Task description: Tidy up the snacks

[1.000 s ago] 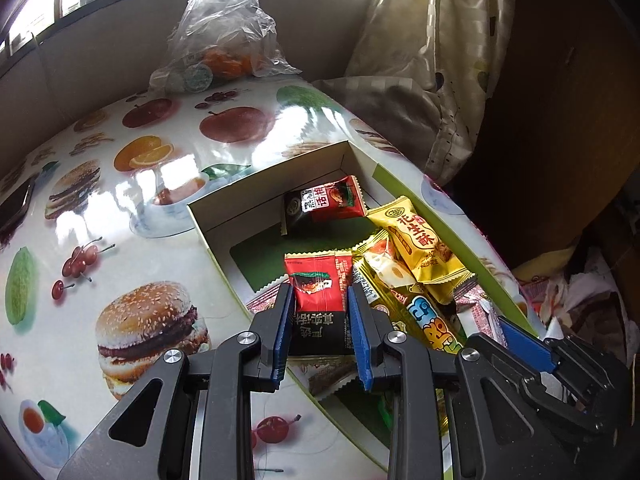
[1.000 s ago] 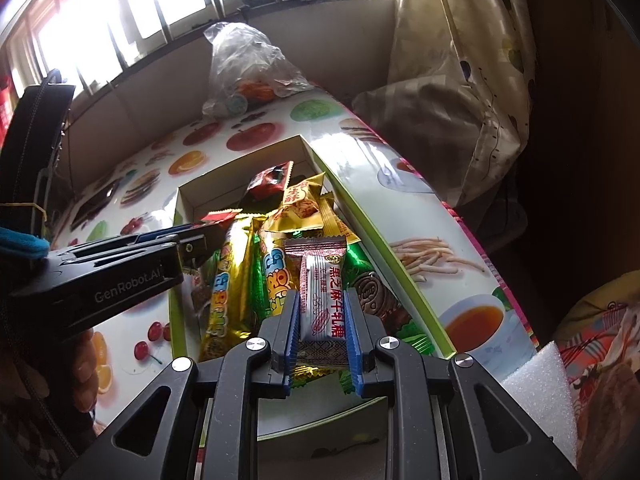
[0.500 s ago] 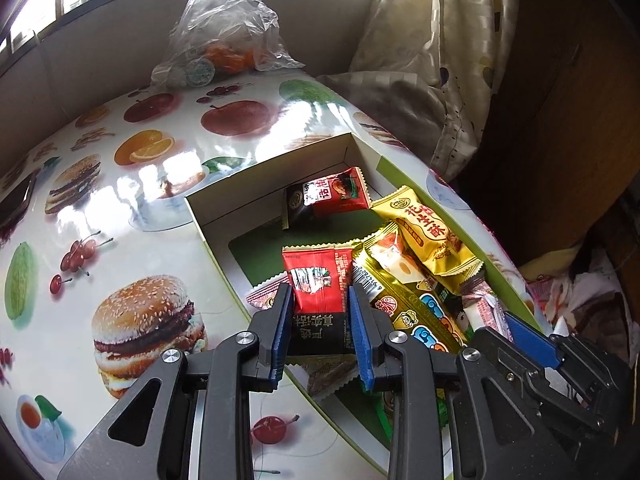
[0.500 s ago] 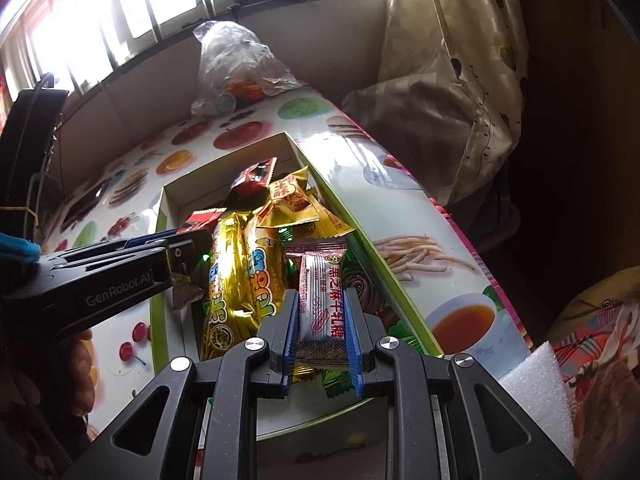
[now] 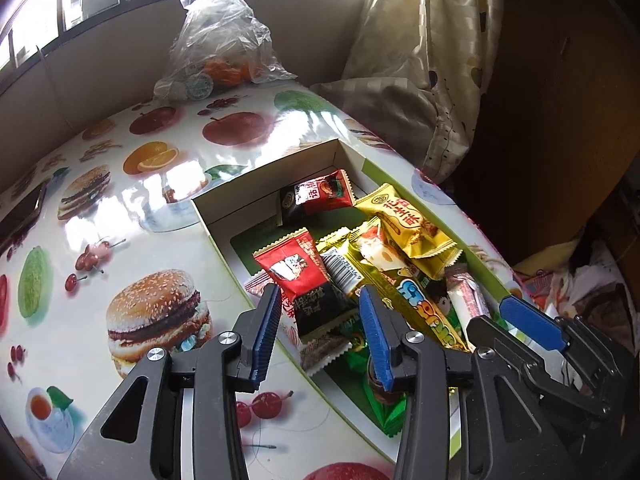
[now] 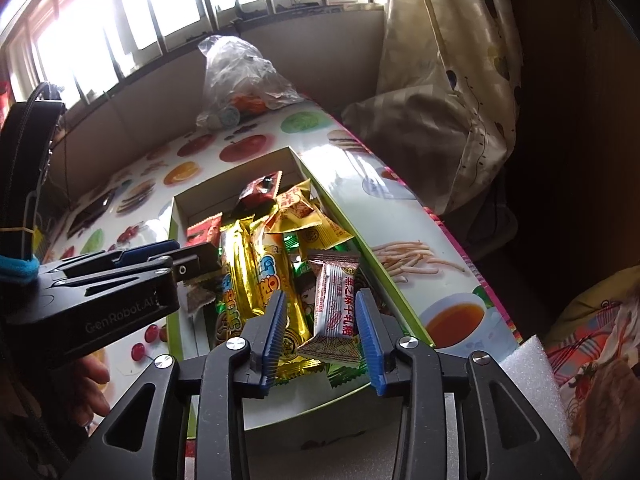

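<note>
left wrist view first: on the left side of the frame is the table (image 5: 132,216) with its glossy fruit and burger print, and a clear plastic bag (image 5: 218,46) with something orange inside sits at the upper middle by the wall. the left gripper (image 5: 320,322) fills the bottom middle, blue pads spread wide and holding nothing. the red and black snack packet (image 5: 306,280) lies between the pads on top of the pile, not pinched. it's in the open cardboard box (image 5: 240,196) running through the centre. right of it are the long gold bar (image 5: 380,280) and the yellow peanut packet (image 5: 408,226), with another red and black packet (image 5: 318,196) at the far end of the box. curtain (image 5: 424,64) at the upper right.

right wrist view: the left gripper's body pokes in from the left edge. the right gripper (image 6: 320,328) is at the bottom middle, also opened up wide with an empty grip. the white and pink candy bar (image 6: 336,304) lies between its pads, resting on the other snacks in the box, closer to the right pad, can't tell if it touches.
</note>
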